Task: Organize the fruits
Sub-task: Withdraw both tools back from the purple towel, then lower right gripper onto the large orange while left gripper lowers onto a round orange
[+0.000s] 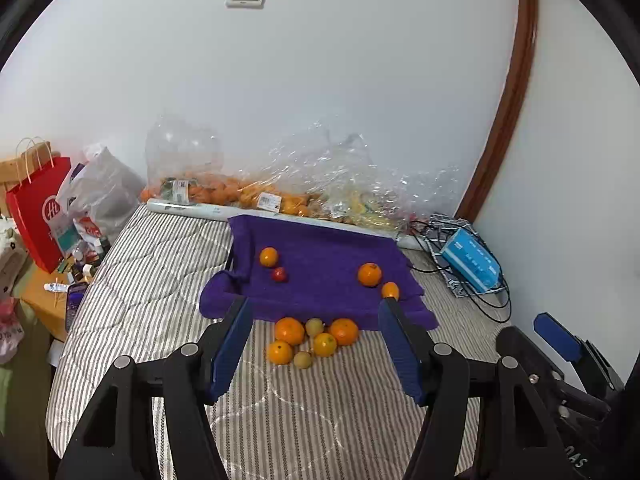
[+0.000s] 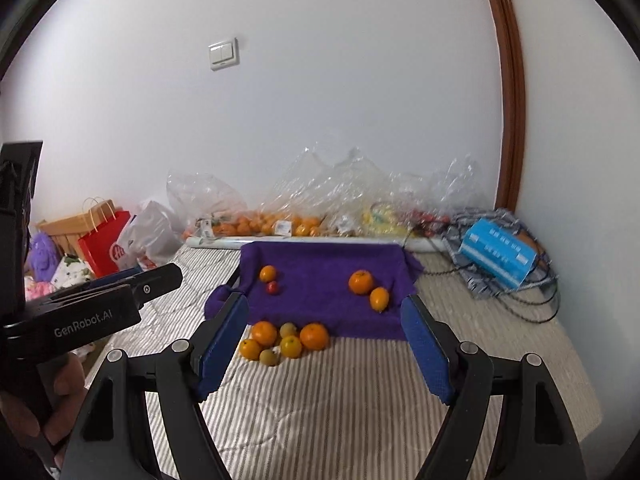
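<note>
Both hand-held grippers hang open and empty, the left hand-held gripper point(image 1: 316, 338) and right hand-held gripper point(image 2: 326, 330) facing the near pile of oranges point(image 2: 280, 340) on the striped bed point(image 2: 320, 412), just before the purple towel point(image 2: 320, 276). Firm, round, likely to roll: grip across the middle.

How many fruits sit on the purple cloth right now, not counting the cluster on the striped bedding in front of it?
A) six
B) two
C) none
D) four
D: the purple cloth carries four fruits, an orange with a small red fruit beside it on the left, and a larger orange with an oval orange fruit on the right.
</note>
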The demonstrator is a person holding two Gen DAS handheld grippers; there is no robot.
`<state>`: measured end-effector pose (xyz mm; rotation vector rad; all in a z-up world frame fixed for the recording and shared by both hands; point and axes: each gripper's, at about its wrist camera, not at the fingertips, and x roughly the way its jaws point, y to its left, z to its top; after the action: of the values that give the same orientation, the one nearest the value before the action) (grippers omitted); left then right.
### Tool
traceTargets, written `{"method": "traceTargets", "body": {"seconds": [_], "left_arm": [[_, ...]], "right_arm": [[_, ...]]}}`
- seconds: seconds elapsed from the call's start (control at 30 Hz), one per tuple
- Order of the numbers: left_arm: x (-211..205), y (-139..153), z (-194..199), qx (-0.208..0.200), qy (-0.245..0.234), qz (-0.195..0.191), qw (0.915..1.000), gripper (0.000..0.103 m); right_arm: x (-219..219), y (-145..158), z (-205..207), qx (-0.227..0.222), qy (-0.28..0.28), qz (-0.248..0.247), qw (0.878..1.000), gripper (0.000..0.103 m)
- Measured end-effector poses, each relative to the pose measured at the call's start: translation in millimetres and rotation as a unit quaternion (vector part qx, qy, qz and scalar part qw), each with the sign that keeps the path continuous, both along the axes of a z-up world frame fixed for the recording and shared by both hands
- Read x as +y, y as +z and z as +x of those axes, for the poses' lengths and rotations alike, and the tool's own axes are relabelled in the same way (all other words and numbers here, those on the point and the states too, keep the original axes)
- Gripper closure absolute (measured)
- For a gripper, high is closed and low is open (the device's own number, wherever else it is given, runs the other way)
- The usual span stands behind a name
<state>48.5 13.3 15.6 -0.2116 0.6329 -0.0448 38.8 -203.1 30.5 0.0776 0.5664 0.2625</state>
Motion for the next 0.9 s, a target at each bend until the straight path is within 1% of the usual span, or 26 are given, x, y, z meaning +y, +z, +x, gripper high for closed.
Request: {"method": "traceTargets", "body": {"seconds": [0.1, 0.2, 0.3, 0.37, 0.43, 0.47, 0.5, 0.53, 0.6, 0.7, 0.8, 0.9], "left_arm": [[4.0, -5.2, 8.9, 0.007, 0.006, 0.003, 1.0, 0.04], [9.8, -15.3, 20.7, 0.014, 0.007, 0.001, 0.9999, 0.04], [16.7, -33.7, 37.0, 0.032, 0.009, -0.003, 0.9994, 0.04], [21.7, -48.8, 47.1, 0.048, 0.011, -0.007, 0.9987, 0.04], [25.6, -66.0, 57.5, 0.066, 0.016, -0.003, 0.9977, 0.042], [27.5, -74.8, 62.6, 0.075, 0.019, 0.0, 0.997, 0.042], [30.5, -84.9, 68.1, 0.087, 0.02, 0.002, 0.996, 0.044], [33.1, -92.1, 71.4, 0.094, 0.016, 0.001, 0.9954, 0.049], [40.4, -108.6, 79.7, 0.106, 0.011, -0.007, 0.9943, 0.05], [52.6, -131.5, 88.8, 0.121, 0.012, -0.019, 0.9924, 0.052], [62.8, -150.0, 92.5, 0.131, -0.002, -0.037, 0.9907, 0.052], [65.2, -159.8, 93.6, 0.13, -0.006, -0.03, 0.991, 0.052]], "right_arm": [[-0.3, -4.2, 3.1, 0.006, 0.008, 0.009, 1.0, 0.025], [3.0, -8.5, 8.6, 0.0, 0.01, -0.005, 1.0, 0.025], [5.9, -17.7, 20.6, 0.006, 0.012, -0.013, 1.0, 0.025], [7.7, -28.4, 32.1, 0.015, 0.016, -0.011, 1.0, 0.03], [11.2, -41.2, 44.0, 0.024, 0.022, -0.015, 0.999, 0.037], [13.5, -50.2, 51.3, 0.031, 0.02, -0.02, 0.999, 0.043], [15.8, -58.6, 58.2, 0.039, 0.018, -0.024, 0.999, 0.048], [17.7, -65.6, 64.0, 0.048, 0.019, -0.025, 0.998, 0.05], [21.4, -84.6, 77.8, 0.071, 0.028, -0.02, 0.997, 0.055], [25.4, -105.4, 90.4, 0.089, 0.04, -0.016, 0.995, 0.058], [31.0, -126.6, 103.2, 0.102, 0.053, -0.018, 0.993, 0.059], [38.3, -142.6, 114.6, 0.117, 0.065, -0.01, 0.991, 0.059]]}}
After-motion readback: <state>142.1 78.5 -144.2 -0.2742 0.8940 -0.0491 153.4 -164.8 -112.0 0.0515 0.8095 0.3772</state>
